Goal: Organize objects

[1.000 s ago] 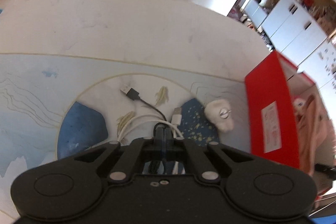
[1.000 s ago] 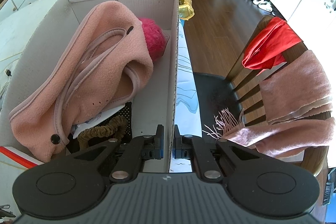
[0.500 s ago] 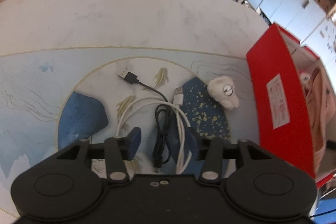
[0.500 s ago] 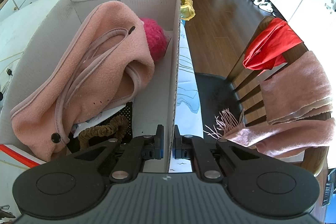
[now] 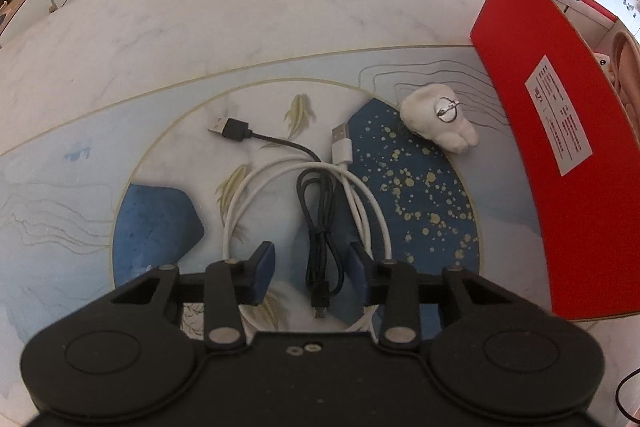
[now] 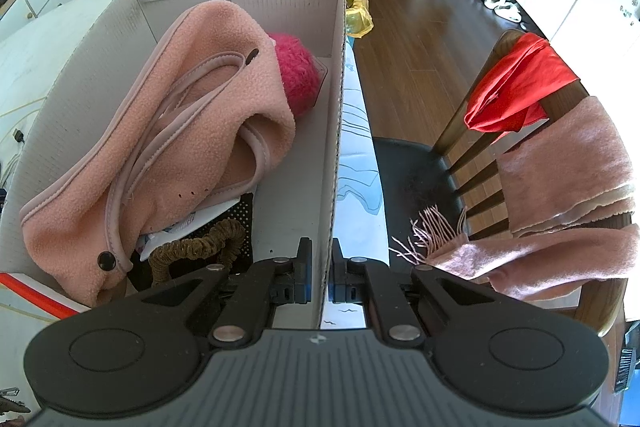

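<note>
Cardboard box wall pinched by right hand-held gripper, fleecy pink garment inside

The left tool hovered with its jaws spread wide over a black cable and a white cable coiled on the patterned surface, a white plush at two o'clock beside a red box.

A wooden chair draped with a pink scarf and a red cloth.
</note>
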A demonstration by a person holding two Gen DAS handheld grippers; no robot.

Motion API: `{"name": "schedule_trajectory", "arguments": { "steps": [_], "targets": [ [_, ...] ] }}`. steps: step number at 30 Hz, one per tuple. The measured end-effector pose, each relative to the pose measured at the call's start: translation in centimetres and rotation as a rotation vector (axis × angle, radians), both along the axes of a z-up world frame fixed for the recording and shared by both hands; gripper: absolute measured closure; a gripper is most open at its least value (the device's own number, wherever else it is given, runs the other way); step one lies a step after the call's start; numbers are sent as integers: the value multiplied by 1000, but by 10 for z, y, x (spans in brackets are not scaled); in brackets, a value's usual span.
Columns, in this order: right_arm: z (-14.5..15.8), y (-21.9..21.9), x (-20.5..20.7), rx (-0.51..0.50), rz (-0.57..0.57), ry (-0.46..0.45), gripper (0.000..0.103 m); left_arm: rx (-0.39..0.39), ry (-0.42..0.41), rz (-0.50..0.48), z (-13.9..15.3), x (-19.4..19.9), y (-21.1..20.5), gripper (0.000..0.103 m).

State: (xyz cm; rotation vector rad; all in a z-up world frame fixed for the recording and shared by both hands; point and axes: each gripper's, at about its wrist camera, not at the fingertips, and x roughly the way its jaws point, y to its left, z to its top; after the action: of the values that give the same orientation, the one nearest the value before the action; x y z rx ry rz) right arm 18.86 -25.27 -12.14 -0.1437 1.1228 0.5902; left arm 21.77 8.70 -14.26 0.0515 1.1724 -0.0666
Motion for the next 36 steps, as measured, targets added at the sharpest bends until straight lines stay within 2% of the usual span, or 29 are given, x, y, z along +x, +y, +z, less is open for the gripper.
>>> {"name": "schedule_trajectory", "arguments": {
  "steps": [1,3,6,9,15,18,20,24,27,29,33,36],
  "targets": [
    [0,0,0,0,0,0,96,0,-2,-2,0,0,-1,71],
    [0,0,0,1,0,0,96,-9,-1,-10,1,0,-2,89],
    [0,0,0,1,0,0,96,-11,2,-15,1,0,-5,98],
    [-1,0,0,2,-1,1,96,-39,7,21,4,0,1,99],
    [-1,0,-1,7,-2,2,96,-161,-22,118,29,1,24,99],
    [0,0,-1,9,-3,3,96,-175,-61,165,44,-1,33,99],
    [0,0,-1,8,-1,2,96,-235,-63,219,50,-1,42,99],
    [0,0,-1,9,-2,2,96,-314,-69,253,58,-1,49,99],
    [0,0,0,10,-2,3,96,-306,-63,246,61,-5,49,99],
    [0,1,0,12,-5,5,96,-318,-25,253,58,-9,50,99],
    [0,2,1,14,-6,5,96,-223,3,192,48,-23,40,99],
    [0,2,1,14,-5,4,96,-266,23,210,45,-32,44,99]
  ]
}}
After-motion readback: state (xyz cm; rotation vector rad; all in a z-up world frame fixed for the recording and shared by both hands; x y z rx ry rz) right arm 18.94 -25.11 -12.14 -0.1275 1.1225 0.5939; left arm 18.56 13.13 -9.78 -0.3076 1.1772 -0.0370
